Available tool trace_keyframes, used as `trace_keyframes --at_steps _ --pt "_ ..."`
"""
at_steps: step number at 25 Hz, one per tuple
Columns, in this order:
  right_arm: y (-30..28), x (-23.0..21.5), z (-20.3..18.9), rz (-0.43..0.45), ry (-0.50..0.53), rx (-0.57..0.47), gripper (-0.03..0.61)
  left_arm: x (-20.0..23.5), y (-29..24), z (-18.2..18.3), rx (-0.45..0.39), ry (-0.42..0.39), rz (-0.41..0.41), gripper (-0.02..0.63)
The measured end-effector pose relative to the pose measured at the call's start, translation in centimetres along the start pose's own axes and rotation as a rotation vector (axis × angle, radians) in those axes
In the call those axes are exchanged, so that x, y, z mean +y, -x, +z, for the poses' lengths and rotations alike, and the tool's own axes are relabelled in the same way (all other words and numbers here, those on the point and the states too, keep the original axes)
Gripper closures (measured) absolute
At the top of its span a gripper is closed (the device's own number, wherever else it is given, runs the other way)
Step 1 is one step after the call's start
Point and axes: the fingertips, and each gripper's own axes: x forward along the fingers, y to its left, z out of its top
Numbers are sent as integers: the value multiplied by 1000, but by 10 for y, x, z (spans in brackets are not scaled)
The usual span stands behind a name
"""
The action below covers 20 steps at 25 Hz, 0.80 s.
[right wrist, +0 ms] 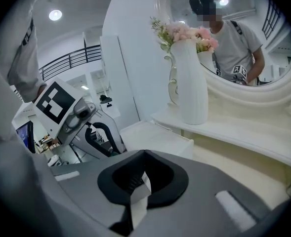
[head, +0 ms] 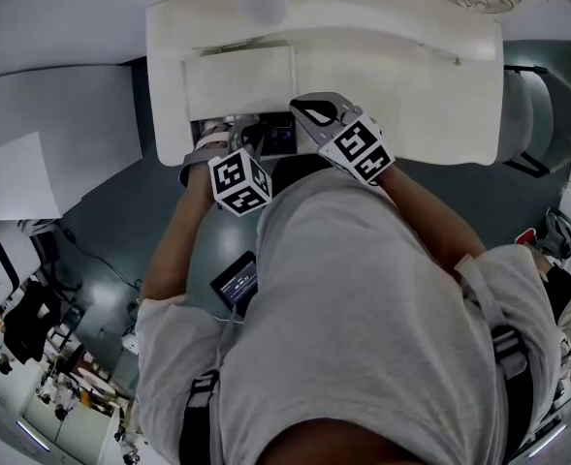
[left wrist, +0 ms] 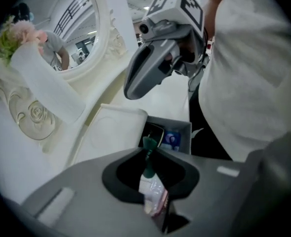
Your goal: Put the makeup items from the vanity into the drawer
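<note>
Tube (left wrist: 149,182): one, small, clear body, green cap, pinched in left tongs (left wrist: 156,207) | right tongs (right wrist: 136,200) pressed together | open drawer (left wrist: 184,126) holds two: dark item (left wrist: 153,132), blue item (left wrist: 173,139)

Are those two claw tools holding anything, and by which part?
The left gripper pinches a small green-capped tube by its clear lower body, with the cap pointing outward. The right gripper holds nothing; its jaws are together.
</note>
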Motion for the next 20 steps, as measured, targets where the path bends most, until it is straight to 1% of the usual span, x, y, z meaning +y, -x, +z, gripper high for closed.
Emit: trace_keyframes --at_steps 4,8,17,18,20 --pt "-3 -3 2 -27 -25 -2 580 -6 -7 -7 4 -52 -42 566" --pt "-4 -2 2 -52 -42 1 580 -10 -14 -17 20 -87 -50 566" --pt "0 3 -13 -87 -74 14 580 -12 -31 -31 42 -95 -22 552" --pt "1 2 -15 -89 -78 15 580 -11 -32 -32 41 -94 -18 546" --pt "3 2 -16 -93 -84 16 580 -9 -31 -33 38 -80 -14 507"
